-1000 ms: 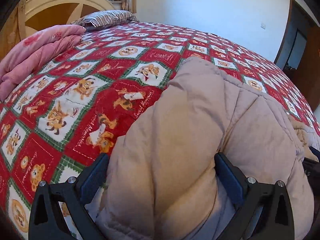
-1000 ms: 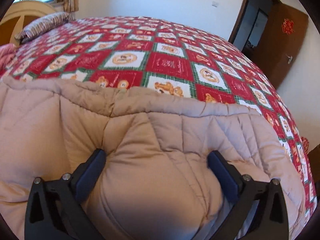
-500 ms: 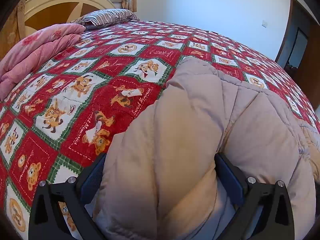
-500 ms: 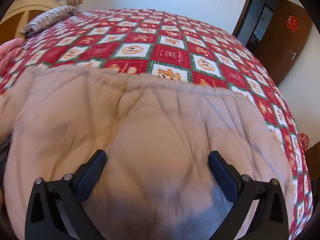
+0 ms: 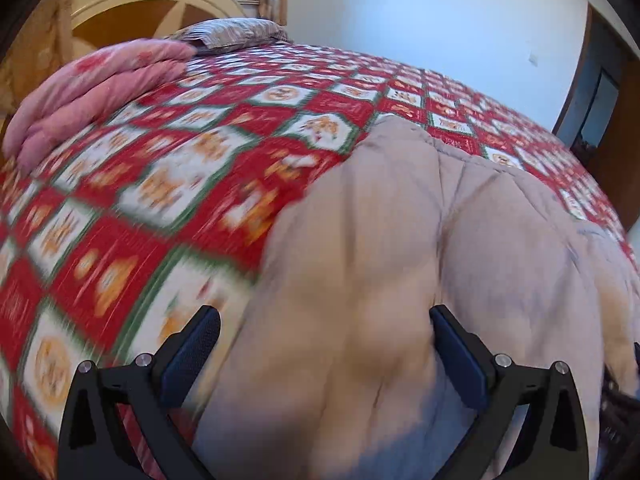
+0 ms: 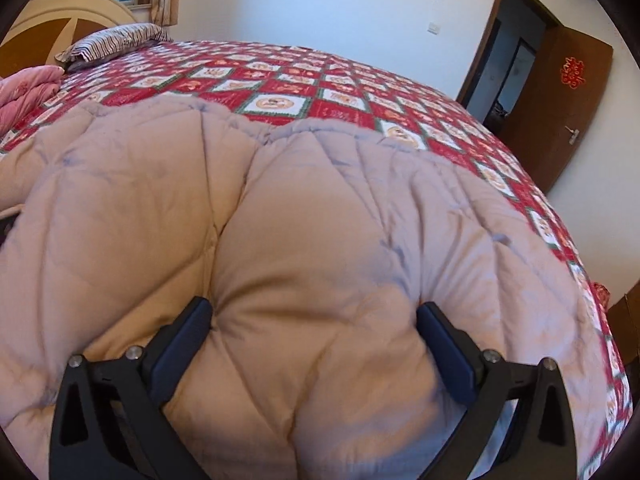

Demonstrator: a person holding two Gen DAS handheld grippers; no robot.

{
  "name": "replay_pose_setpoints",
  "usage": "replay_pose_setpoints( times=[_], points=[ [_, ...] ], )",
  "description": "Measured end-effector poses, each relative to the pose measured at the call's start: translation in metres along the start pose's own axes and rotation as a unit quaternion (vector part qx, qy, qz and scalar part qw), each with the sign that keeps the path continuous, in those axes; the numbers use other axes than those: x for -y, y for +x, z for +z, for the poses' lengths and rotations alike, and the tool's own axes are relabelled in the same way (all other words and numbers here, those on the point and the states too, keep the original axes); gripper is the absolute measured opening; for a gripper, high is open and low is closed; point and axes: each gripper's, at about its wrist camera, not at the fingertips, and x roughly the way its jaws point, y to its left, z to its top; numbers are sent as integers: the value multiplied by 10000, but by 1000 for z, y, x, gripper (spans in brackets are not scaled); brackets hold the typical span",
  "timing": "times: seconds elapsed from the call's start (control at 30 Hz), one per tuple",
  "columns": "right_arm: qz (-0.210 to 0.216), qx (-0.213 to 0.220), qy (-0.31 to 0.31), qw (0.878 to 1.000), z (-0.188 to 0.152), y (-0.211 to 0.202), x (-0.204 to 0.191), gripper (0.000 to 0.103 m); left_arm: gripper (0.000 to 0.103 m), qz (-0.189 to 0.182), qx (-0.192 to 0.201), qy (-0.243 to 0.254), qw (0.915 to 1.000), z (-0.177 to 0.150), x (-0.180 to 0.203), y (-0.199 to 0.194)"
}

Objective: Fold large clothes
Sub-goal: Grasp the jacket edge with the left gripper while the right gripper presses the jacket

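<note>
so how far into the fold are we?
Early. Done: the puffy beige quilted coat lies on the red patterned bedspread. In hand: left tongs and right tongs both straddle bunched padding, jaws wide. Left: no finished compact fold visible.

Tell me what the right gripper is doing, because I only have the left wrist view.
Observer: The right gripper has its jaws spread wide, and the beige padded coat bulges up between them.
Operator: I can make out a doorway past the bed. Is the door open?
Observer: Yes. The brown door stands swung open, and there is a red ornament on its face.
</note>
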Motion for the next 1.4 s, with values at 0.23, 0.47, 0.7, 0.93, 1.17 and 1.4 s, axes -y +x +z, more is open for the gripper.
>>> replay_pose_setpoints(
  times=[0.23, 0.47, 0.7, 0.93, 1.17, 1.4],
  points=[
    [32, 367, -207, 9991, -55, -57, 5, 103, 102, -253, 126, -523, 9982, -59, -40, -40],
    [-179, 488, -333, 9981, -75, -50, -5, 103, 102, -639, 49, -694, 9955, -59, -33, -39],
    [-100, 459, -289, 9985, -75, -43, -4, 103, 84, -1059, 200, -936, 9898, -57, -37, -54],
    [-143, 487, -300, 9983, -79, -46, -6, 103, 54, -1177, 281, -1320, 9838, -47, -53, -70],
    [-136, 526, -278, 9981, -82, -48, -6, 103, 60, -996, 176, -1820, 9781, -60, -72, -67],
    [-91, 579, -244, 9980, -84, -49, -3, 103, 84, -690, 1216, -1975, 9703, -65, -85, -107]
  ],
)
